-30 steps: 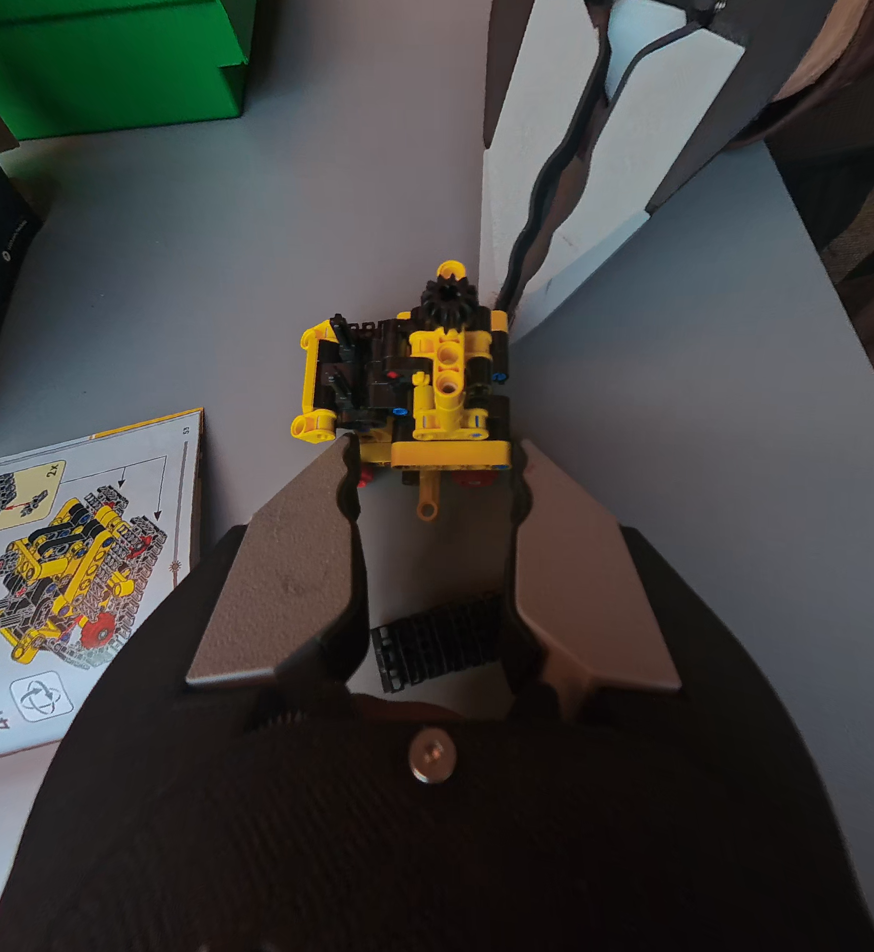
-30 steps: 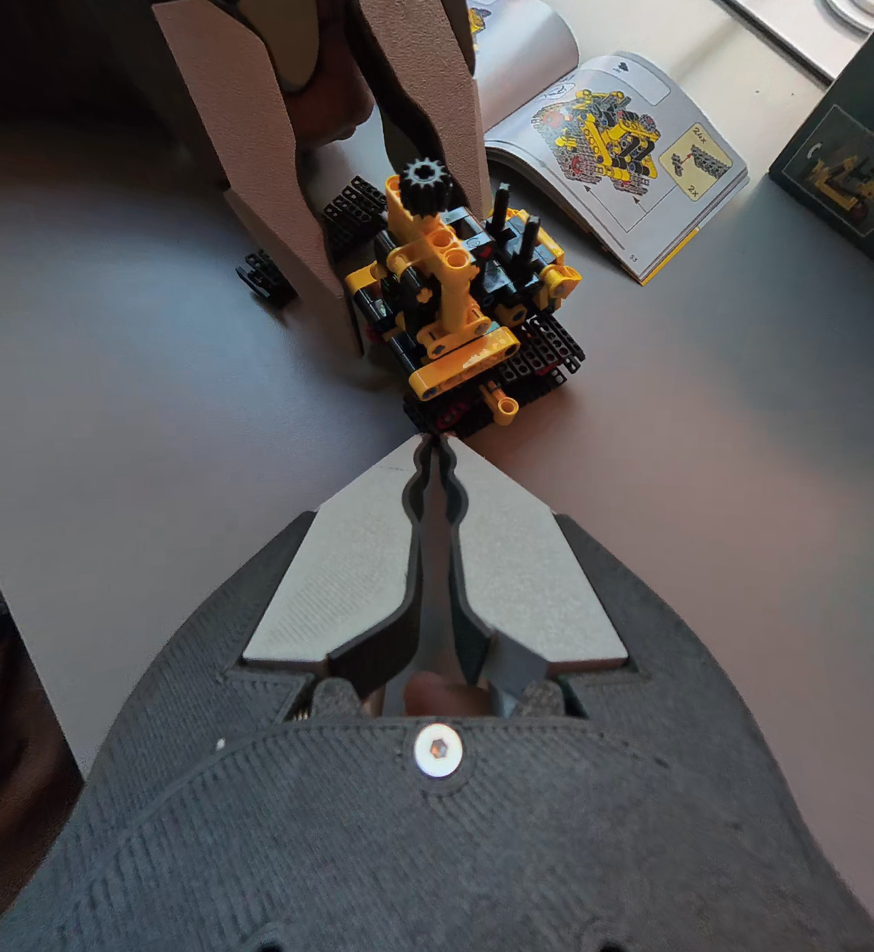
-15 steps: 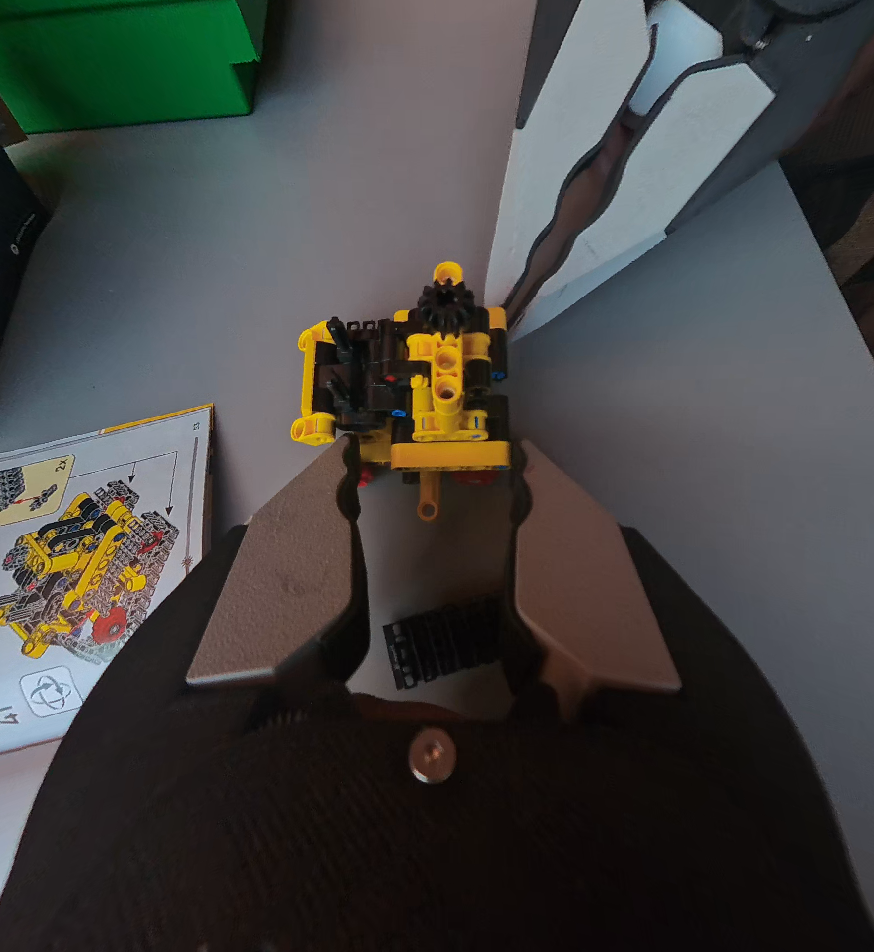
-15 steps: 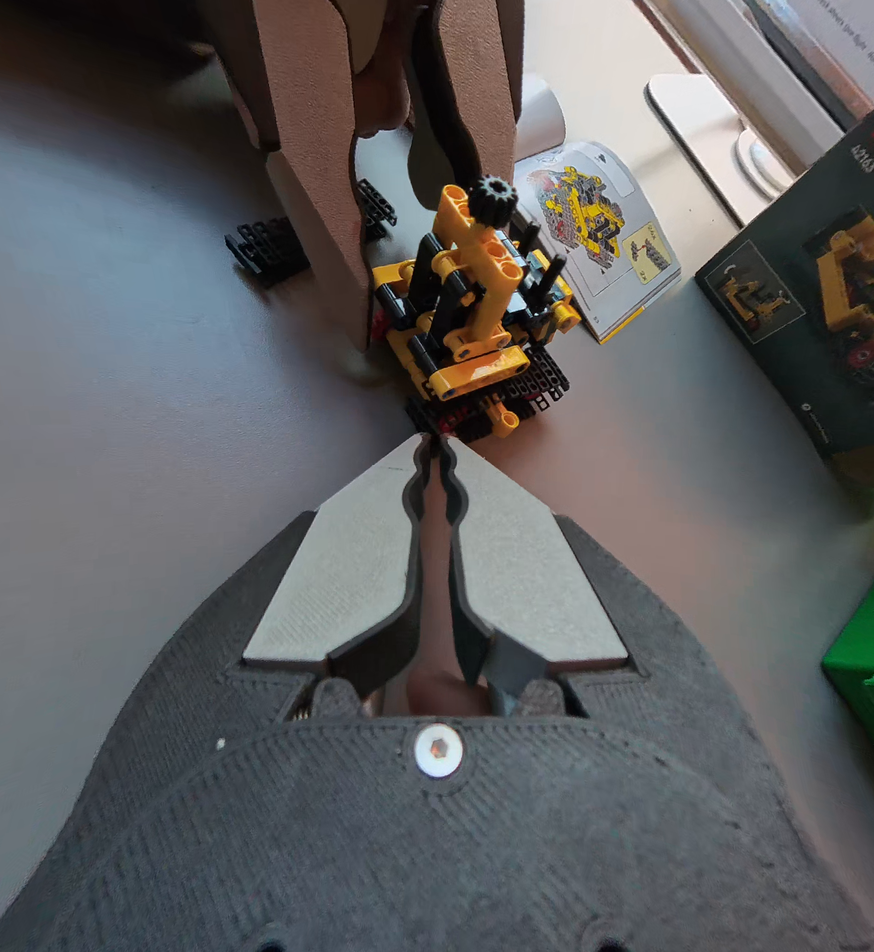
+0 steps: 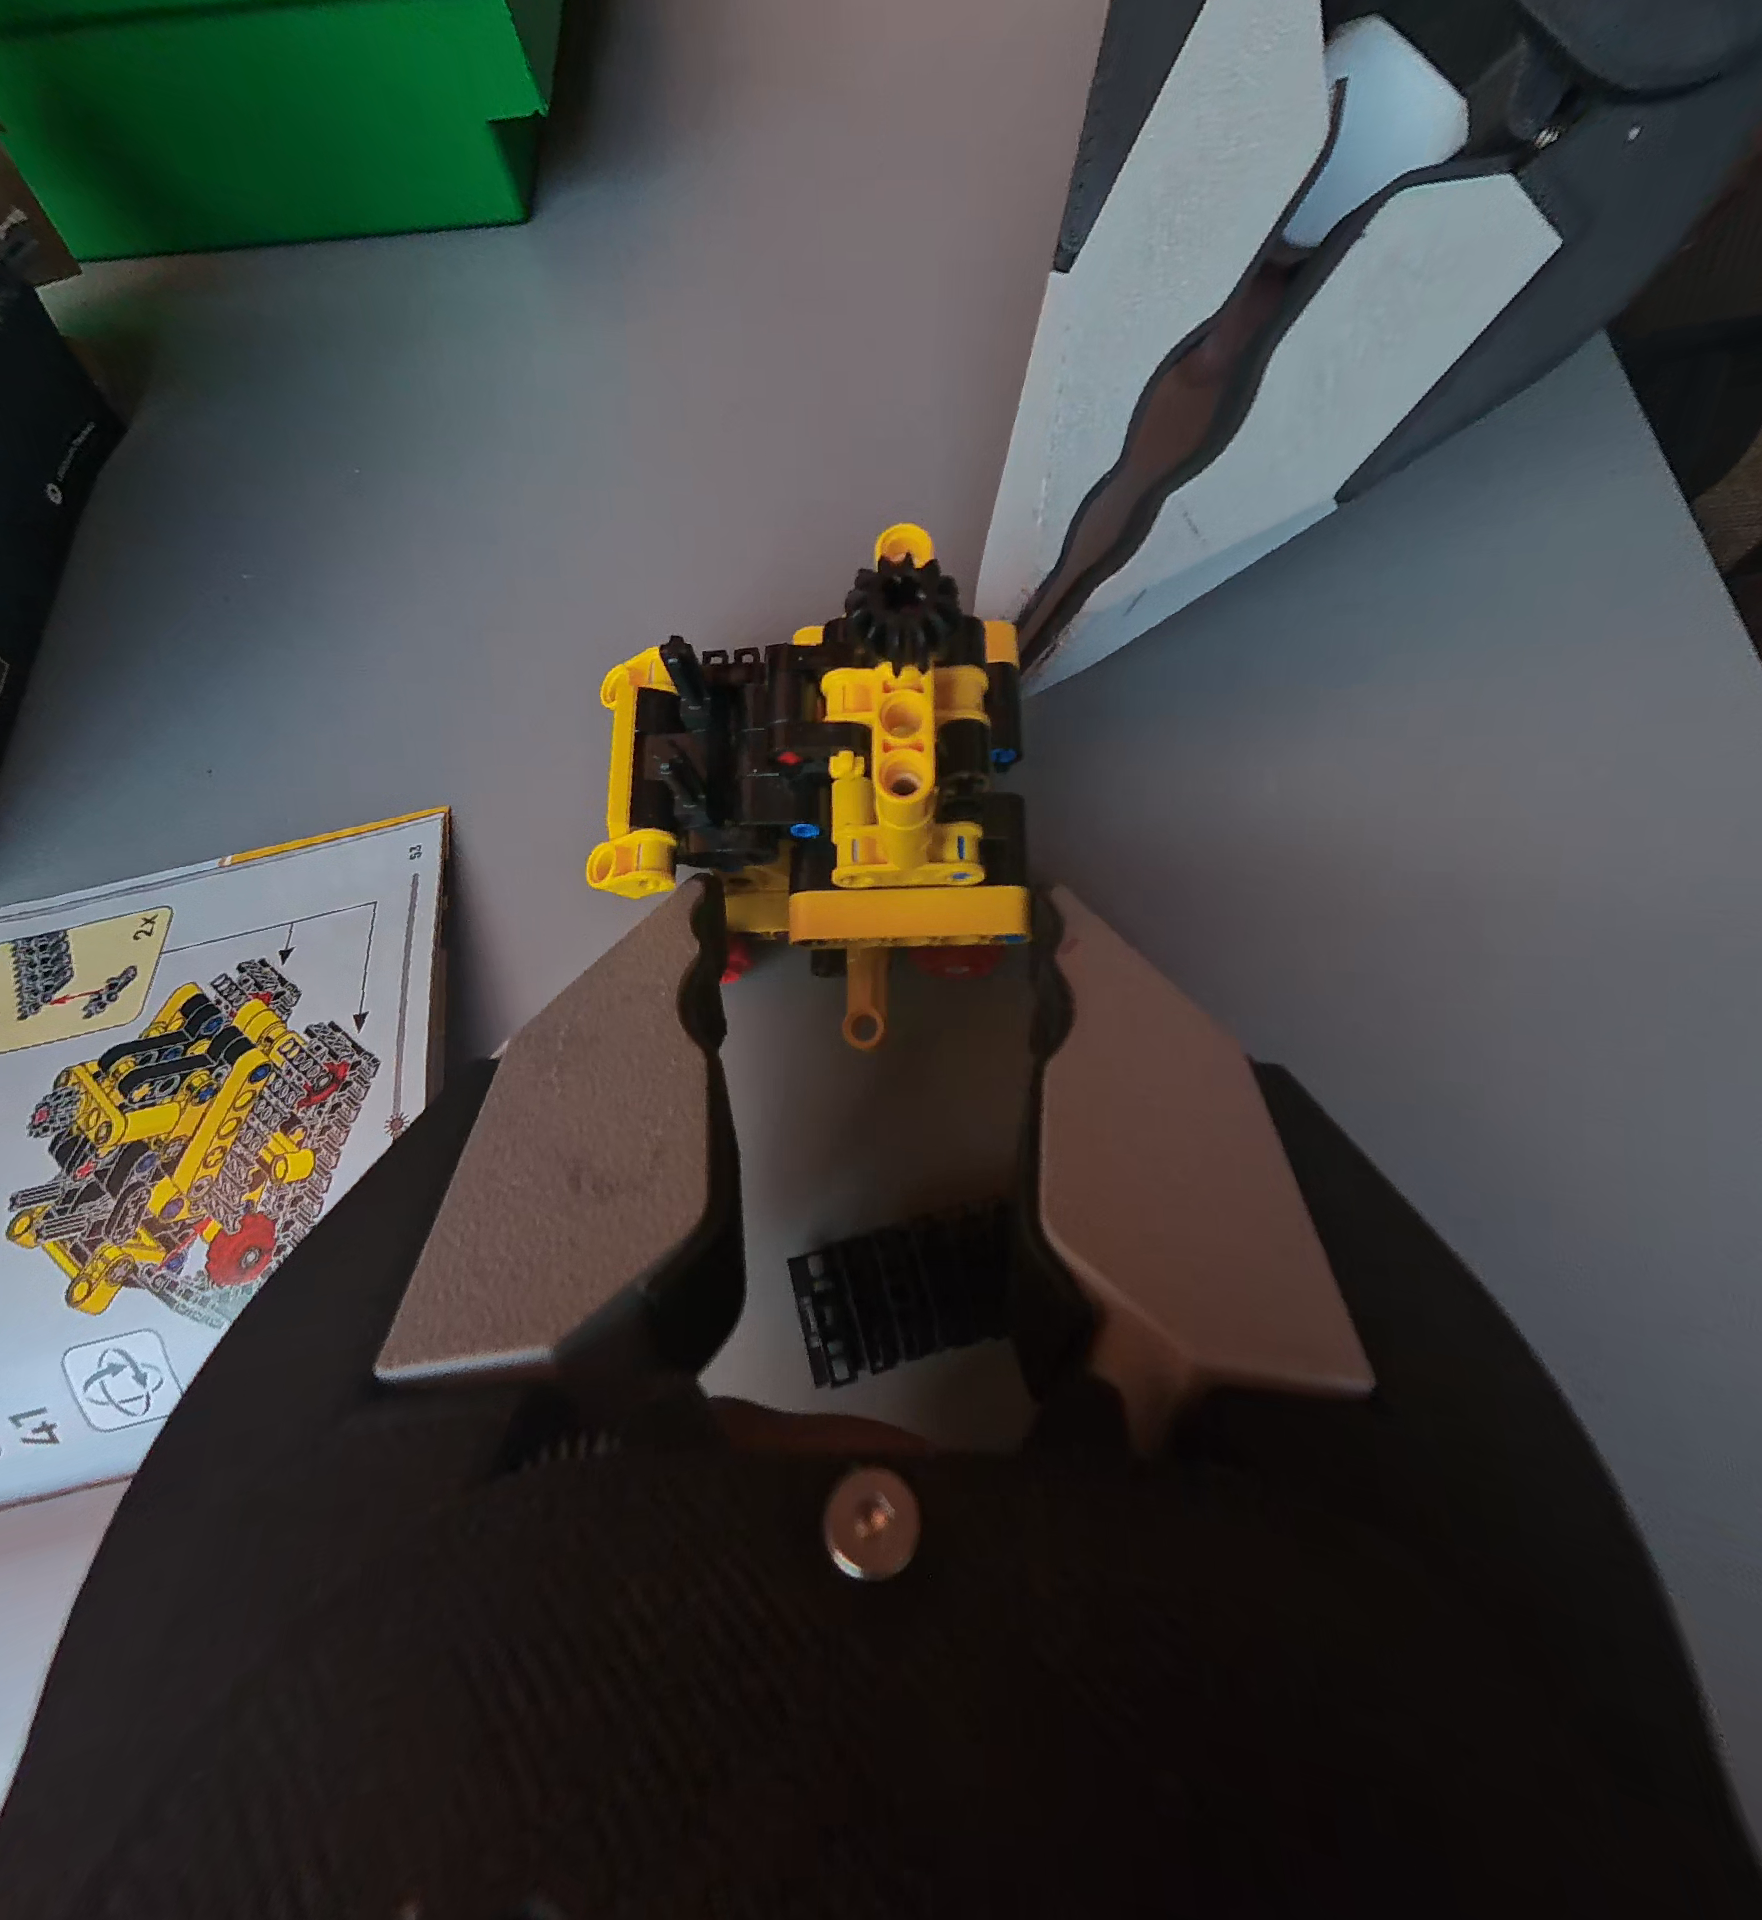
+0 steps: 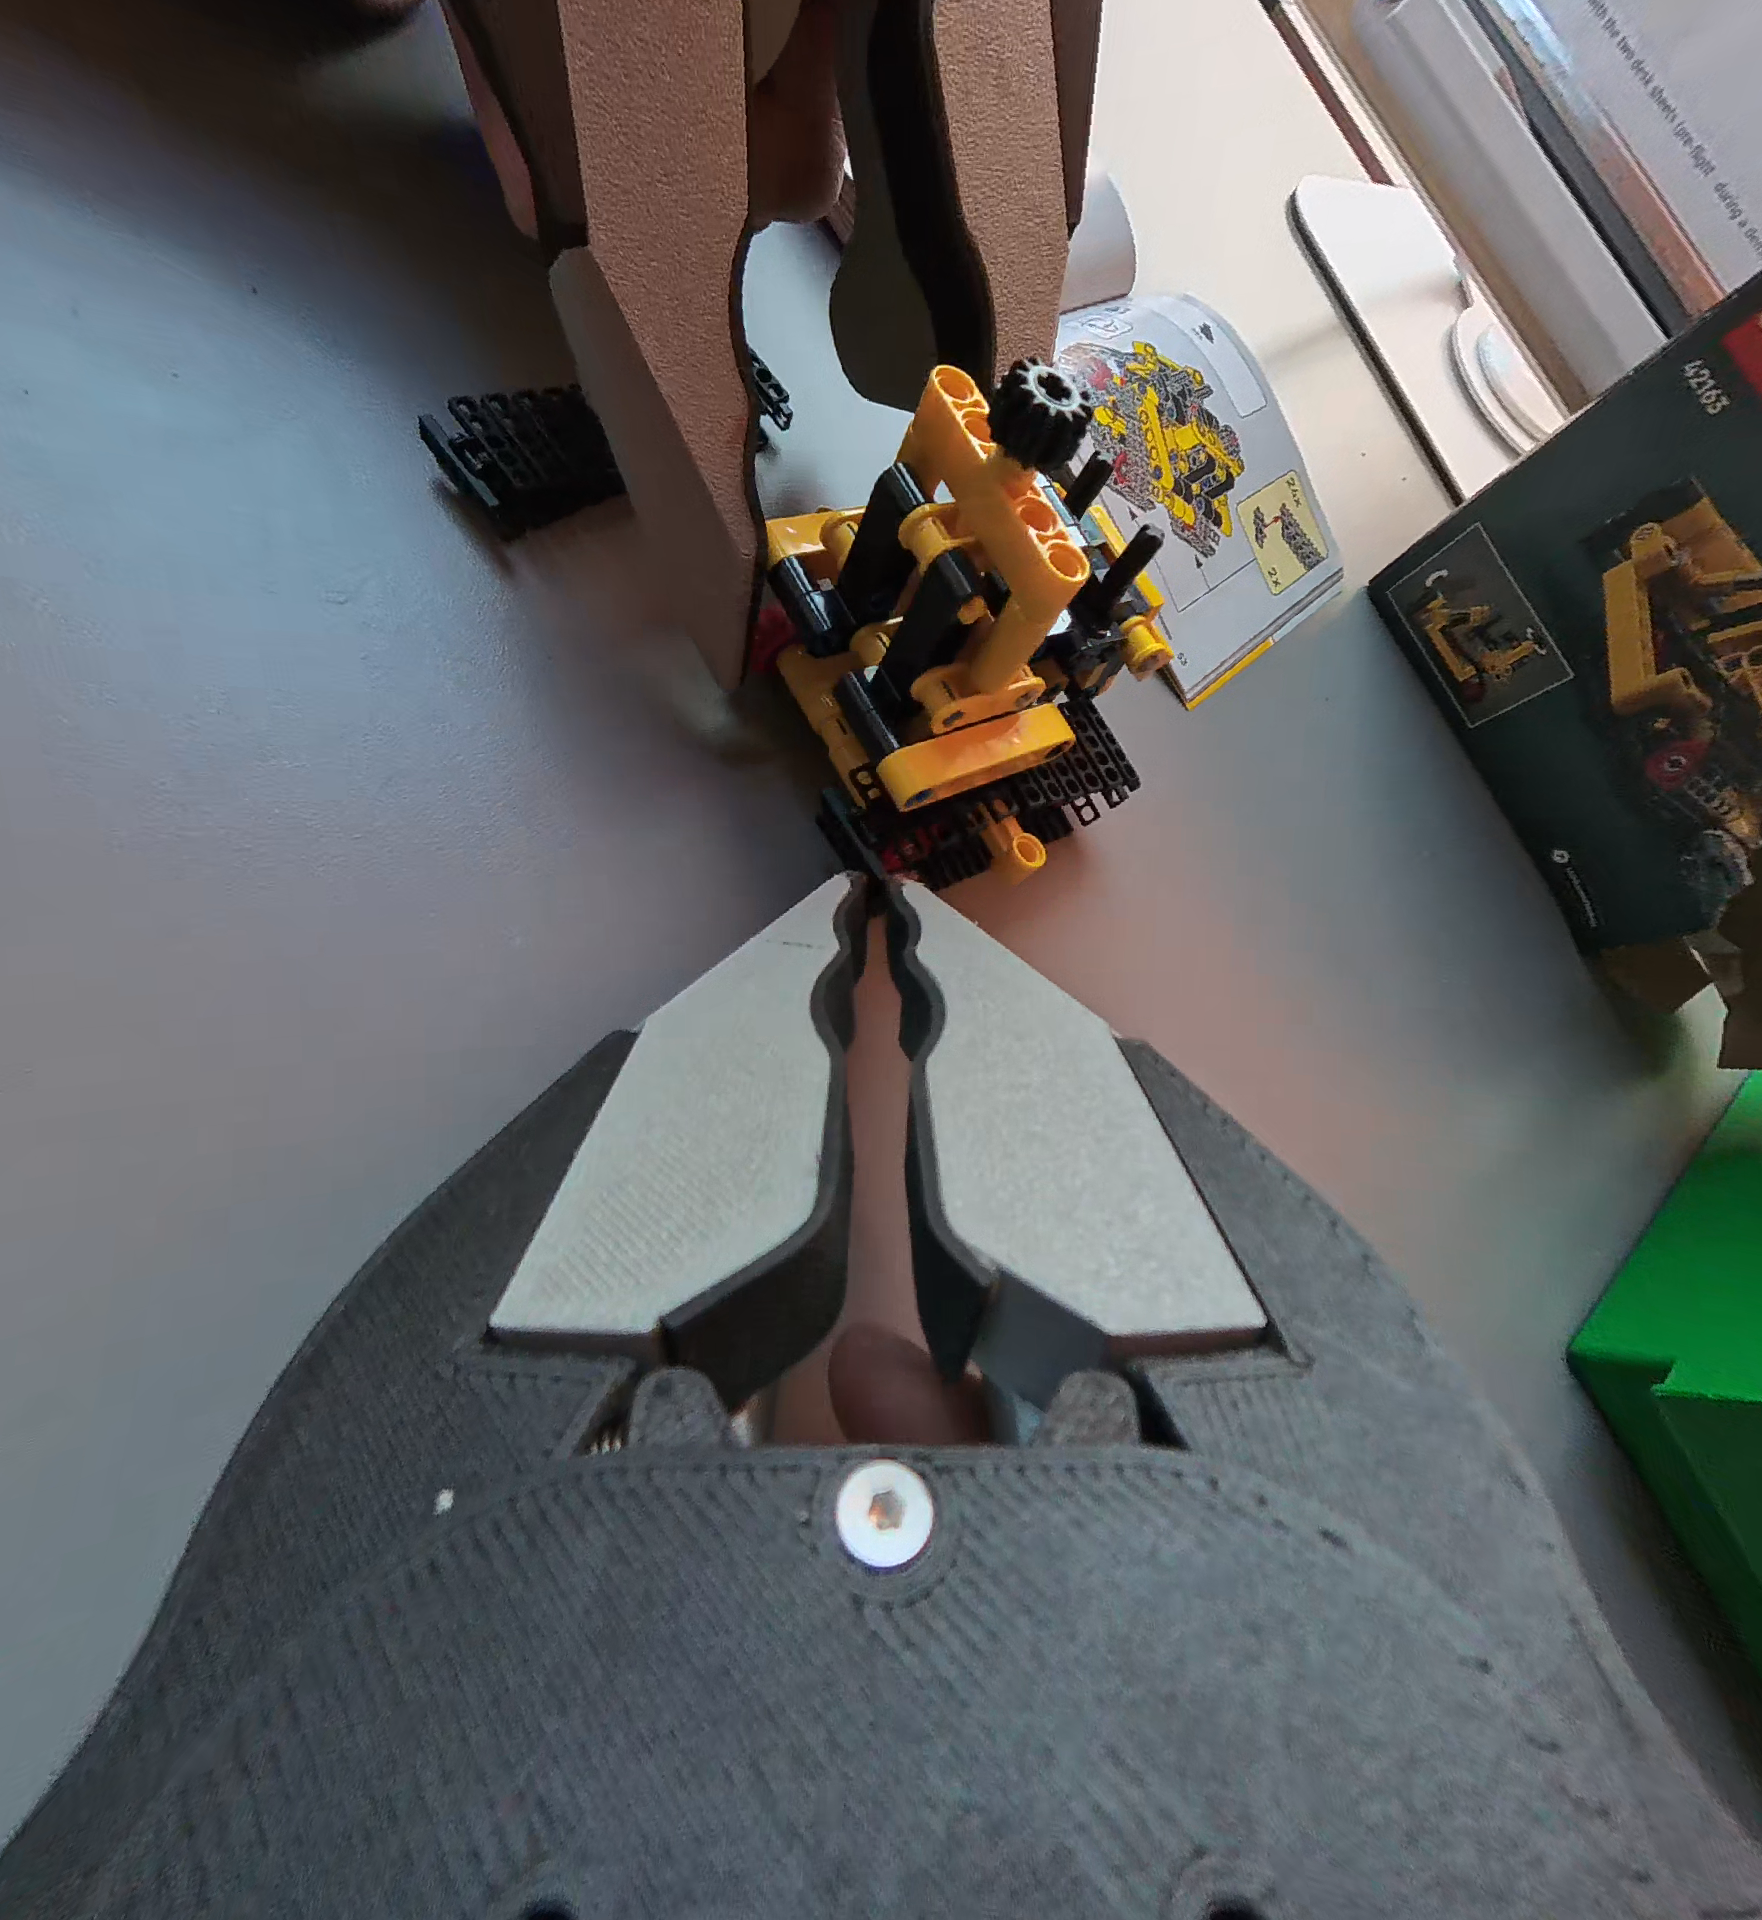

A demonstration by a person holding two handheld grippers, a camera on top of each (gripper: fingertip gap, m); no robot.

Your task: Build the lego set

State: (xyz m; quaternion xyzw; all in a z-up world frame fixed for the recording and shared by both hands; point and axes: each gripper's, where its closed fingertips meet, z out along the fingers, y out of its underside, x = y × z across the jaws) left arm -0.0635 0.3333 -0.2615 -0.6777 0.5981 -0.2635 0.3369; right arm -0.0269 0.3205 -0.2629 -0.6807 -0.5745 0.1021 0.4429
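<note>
yellow-and-black brick-built bulldozer model (image 5: 815, 790) standing upright on grey surface (image 5: 1376, 935), gear mast pointing up | left hand-held gripper (image 5: 872, 914) spreading around its end | right hand-held gripper (image 6: 872, 888) pressing together at its black track

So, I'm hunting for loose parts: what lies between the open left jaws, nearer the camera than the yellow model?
In the left wrist view, a loose black ribbed track piece lies on the grey table, apart from the yellow-and-black Lego model.

Lego model (image 5: 825, 790): glossy yellow & black plastic. Tabletop (image 5: 1376, 831): smooth matt grey. Left gripper (image 5: 872, 940) fingers (image 5: 586, 1174): matt, fine-grained; body ribbed black printed plastic w/ shiny metal screw (image 5: 872, 1522). Instruction booklet (image 5: 160, 1122): printed paper. Green box (image 5: 253, 114): matt card. Track piece (image 5: 898, 1299): black plastic.
</note>
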